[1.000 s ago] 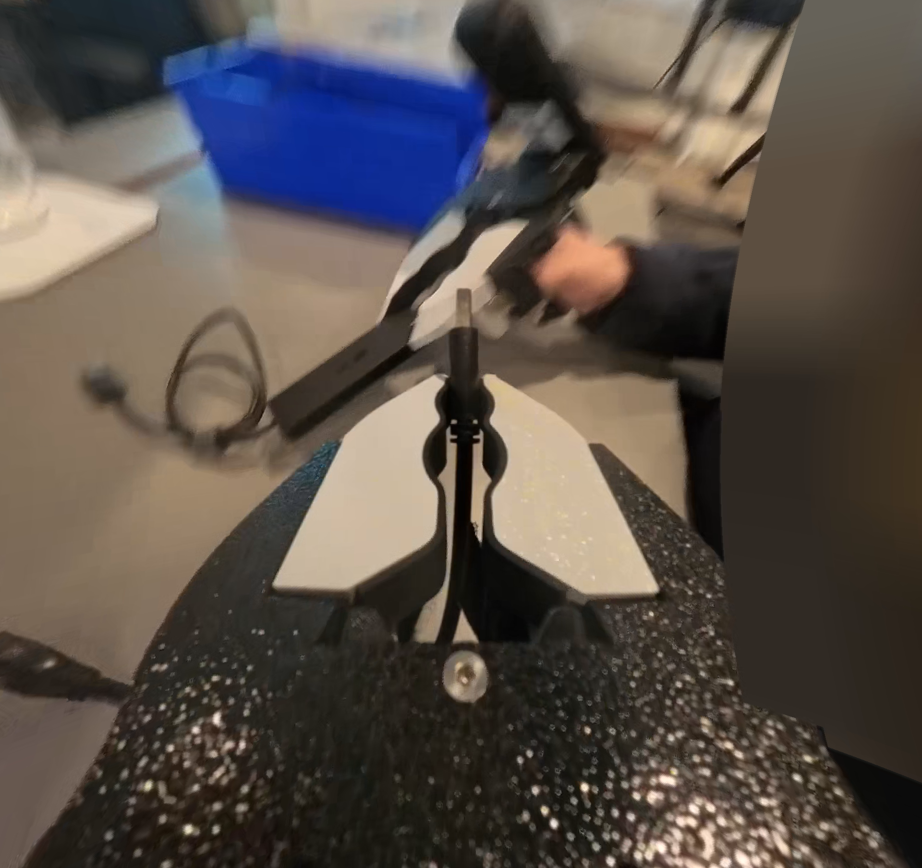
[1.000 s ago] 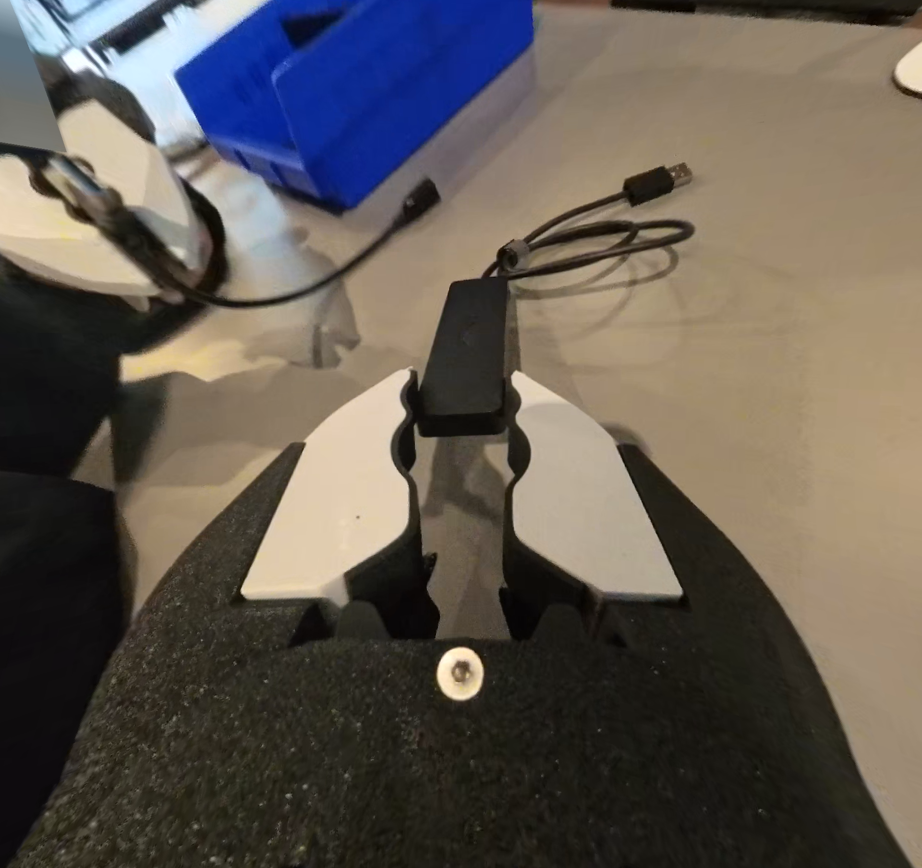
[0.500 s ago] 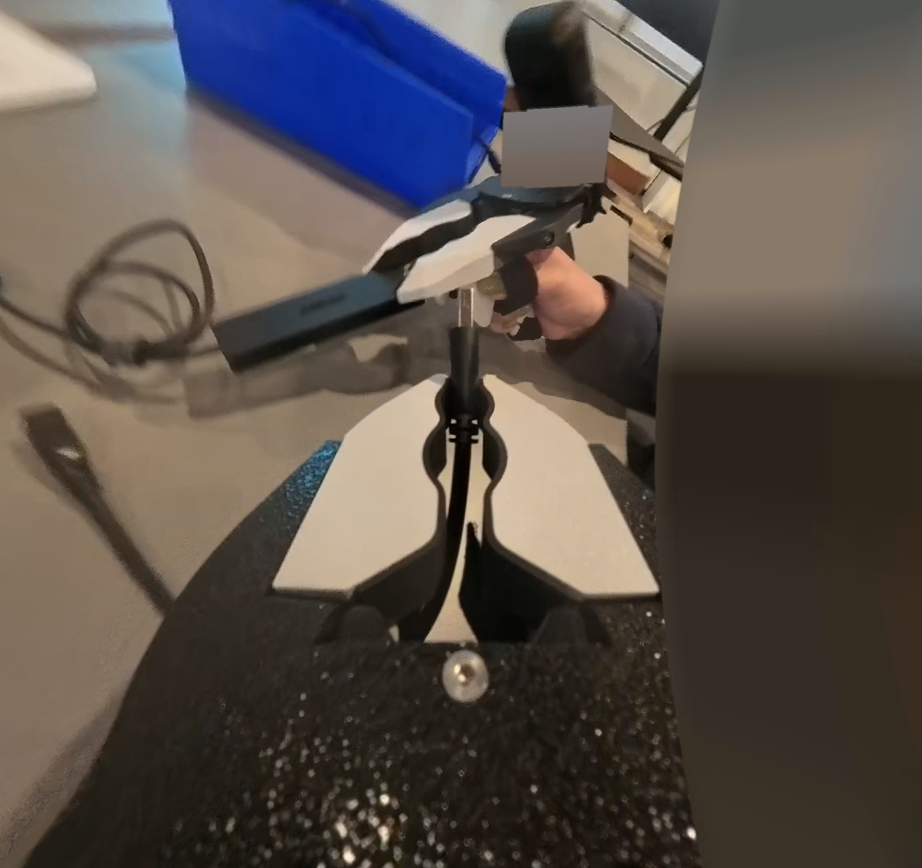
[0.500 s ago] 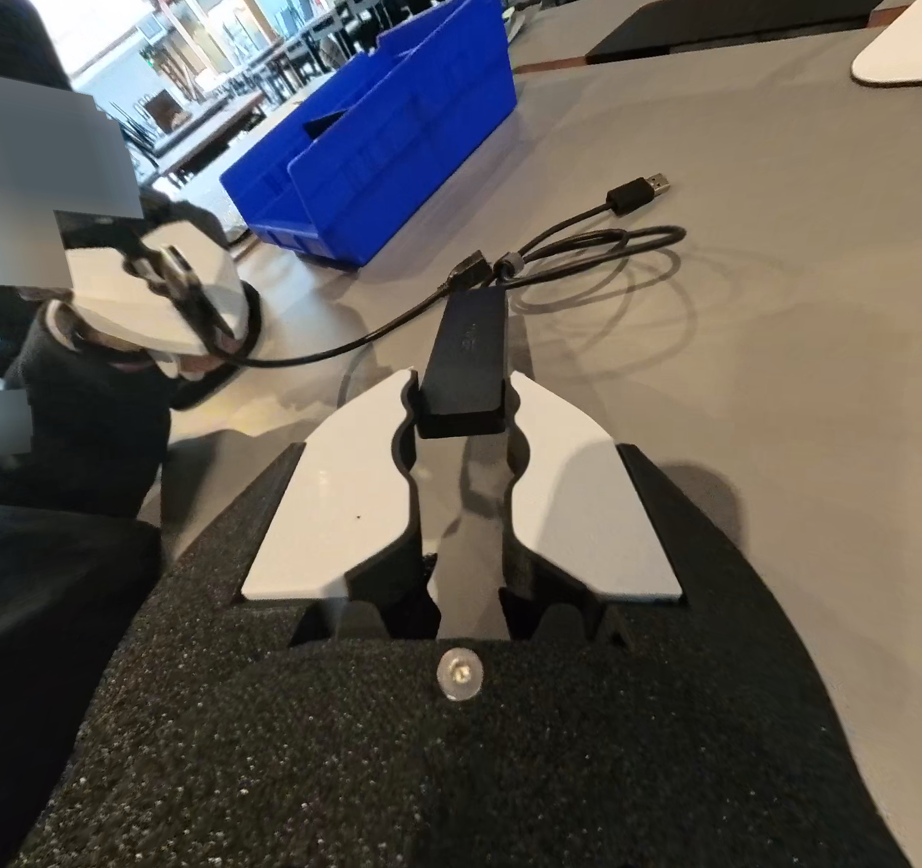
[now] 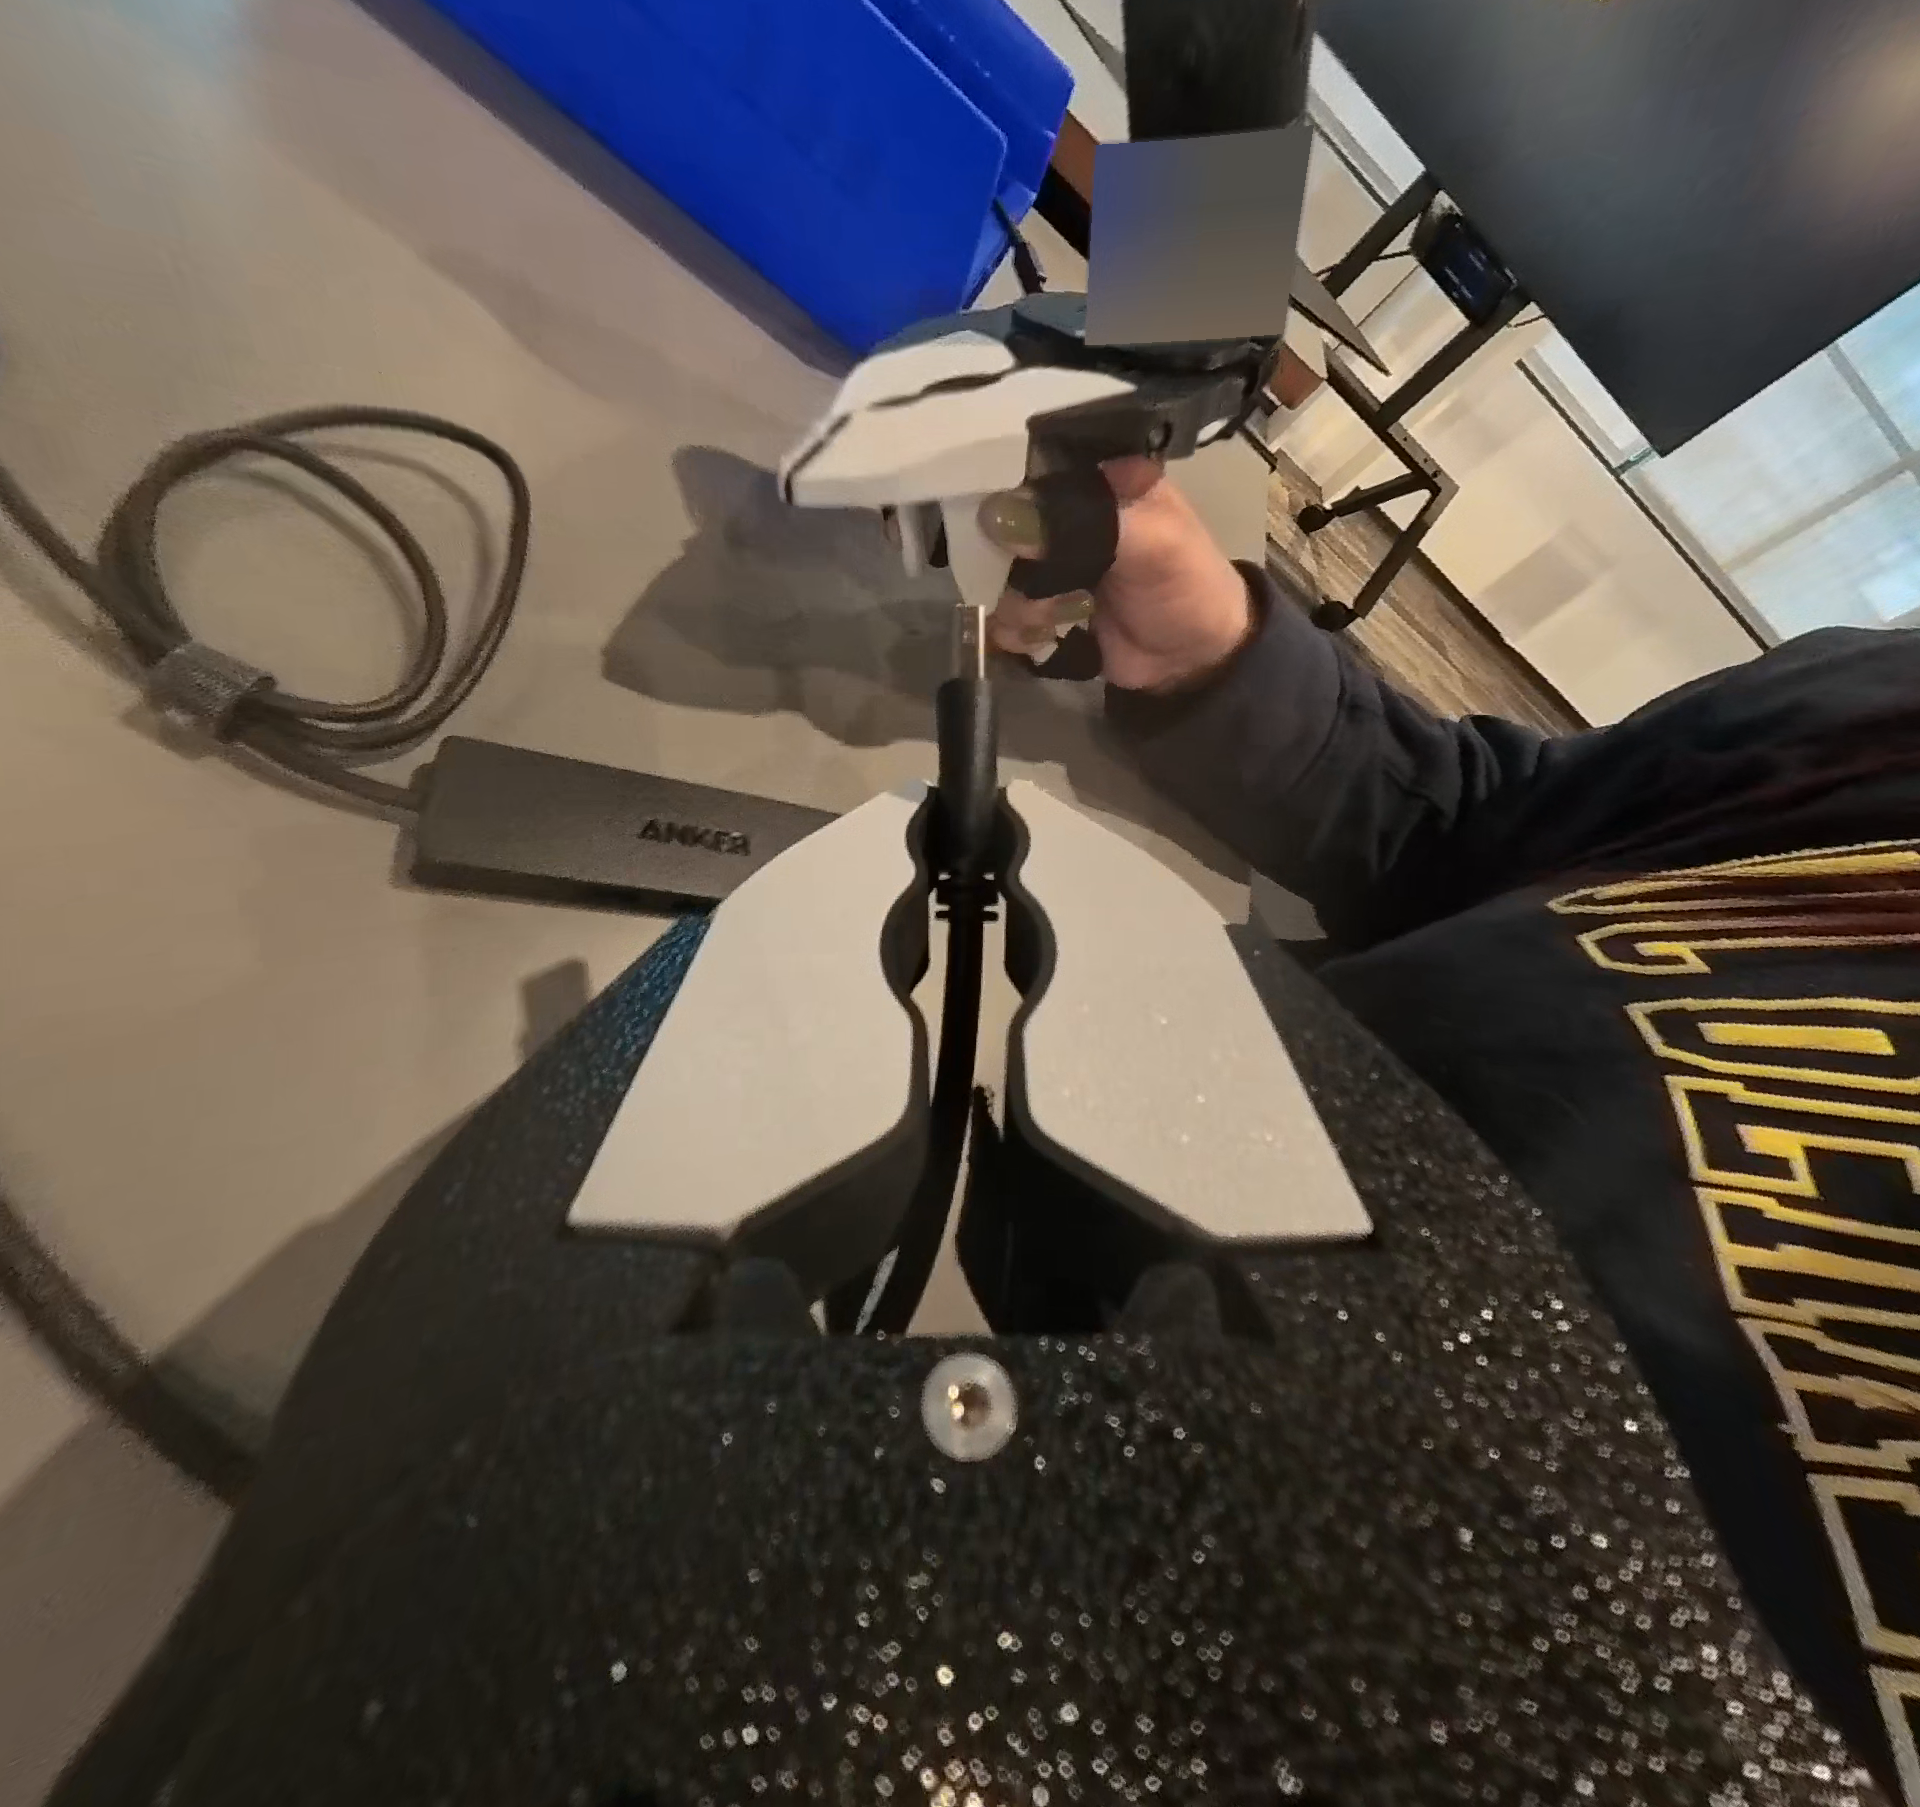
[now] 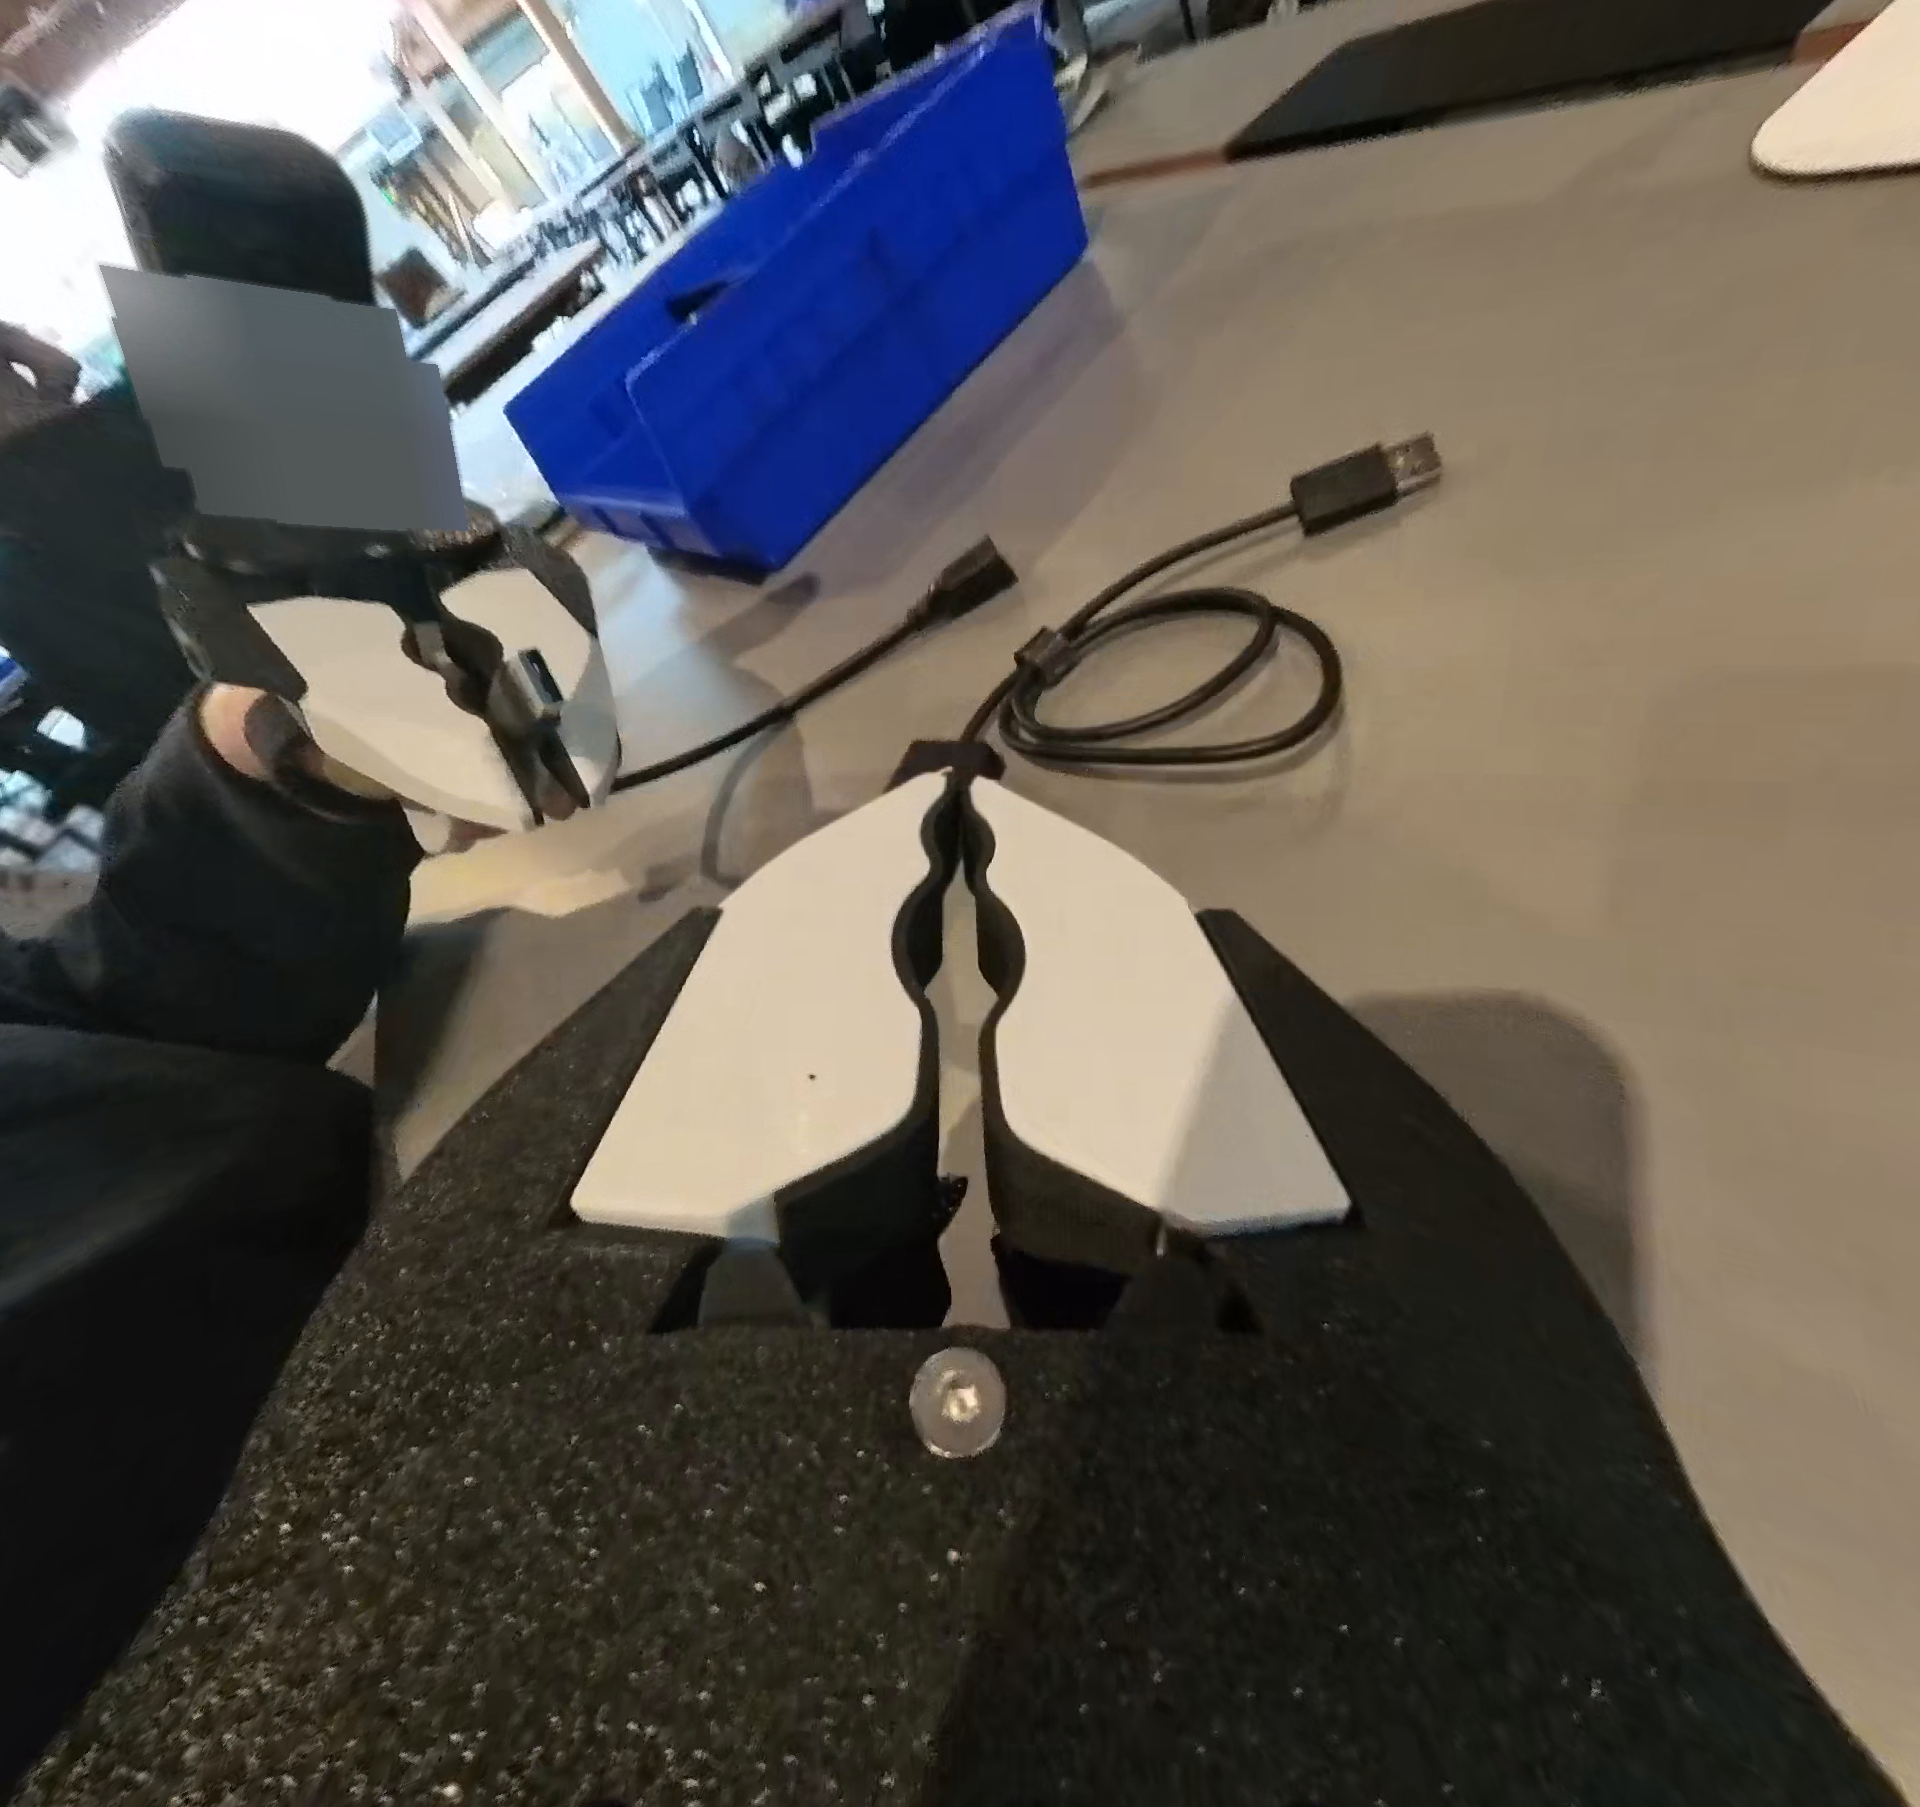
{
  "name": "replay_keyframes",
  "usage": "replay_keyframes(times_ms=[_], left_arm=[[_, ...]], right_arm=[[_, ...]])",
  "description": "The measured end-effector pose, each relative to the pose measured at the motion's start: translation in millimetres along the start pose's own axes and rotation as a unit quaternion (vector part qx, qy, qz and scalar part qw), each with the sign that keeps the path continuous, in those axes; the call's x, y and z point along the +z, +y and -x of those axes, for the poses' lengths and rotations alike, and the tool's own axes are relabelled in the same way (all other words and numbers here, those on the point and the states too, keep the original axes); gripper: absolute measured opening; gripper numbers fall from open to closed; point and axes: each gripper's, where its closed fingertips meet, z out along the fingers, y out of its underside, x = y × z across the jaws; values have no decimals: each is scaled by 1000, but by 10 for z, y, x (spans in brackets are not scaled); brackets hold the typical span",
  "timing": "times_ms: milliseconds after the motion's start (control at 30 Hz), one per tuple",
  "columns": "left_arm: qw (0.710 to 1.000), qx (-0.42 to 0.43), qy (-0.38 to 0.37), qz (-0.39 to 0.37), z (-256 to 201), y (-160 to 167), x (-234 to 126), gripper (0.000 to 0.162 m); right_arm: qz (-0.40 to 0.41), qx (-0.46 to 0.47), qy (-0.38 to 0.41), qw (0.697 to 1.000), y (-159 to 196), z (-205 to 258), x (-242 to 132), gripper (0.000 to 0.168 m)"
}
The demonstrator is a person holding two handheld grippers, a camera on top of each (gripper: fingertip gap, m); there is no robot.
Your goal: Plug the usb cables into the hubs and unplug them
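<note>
My left gripper (image 5: 966, 801) is shut on the black plug of a USB cable (image 5: 966, 708), whose metal tip points forward in the air. It also shows in the right wrist view (image 6: 499, 692), with its cable trailing to a black socket end (image 6: 966, 583). The dark hub (image 5: 582, 832) lies flat on the table, left of my left fingers. Its coiled cable (image 5: 301, 594) lies beyond it, ending in a USB plug (image 6: 1361, 484). My right gripper (image 6: 956, 786) is shut and empty, its tips hiding most of the hub. It hovers above the table (image 5: 805, 469).
A blue bin (image 5: 727, 95) stands at the back of the grey table, also in the right wrist view (image 6: 831, 355). A white tray (image 6: 1849, 95) and a black mat (image 6: 1507, 64) lie far right. The person's dark sweatshirt (image 5: 1662, 1030) fills the right side.
My right gripper has let go of the hub and closed; the hub now lies on the table. My left gripper still holds the plug and has swung nearer the hub.
</note>
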Motion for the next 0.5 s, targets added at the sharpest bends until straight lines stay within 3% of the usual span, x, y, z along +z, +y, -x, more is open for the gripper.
replay_keyframes(times_ms=[100,200,300,500], left_arm=[[1000,3,-29,9,73,27,-66,9],[998,9,-67,12,146,50,-164,9],[995,14,-97,14,202,75,-265,9],[994,15,-109,24,199,155,-313,9]], right_arm=[[40,-22,-1,999,110,28,68,0],[97,-51,-1,994,274,149,169,42],[155,-85,25,984,508,293,273,62],[216,-164,137,953,791,301,363,73]])
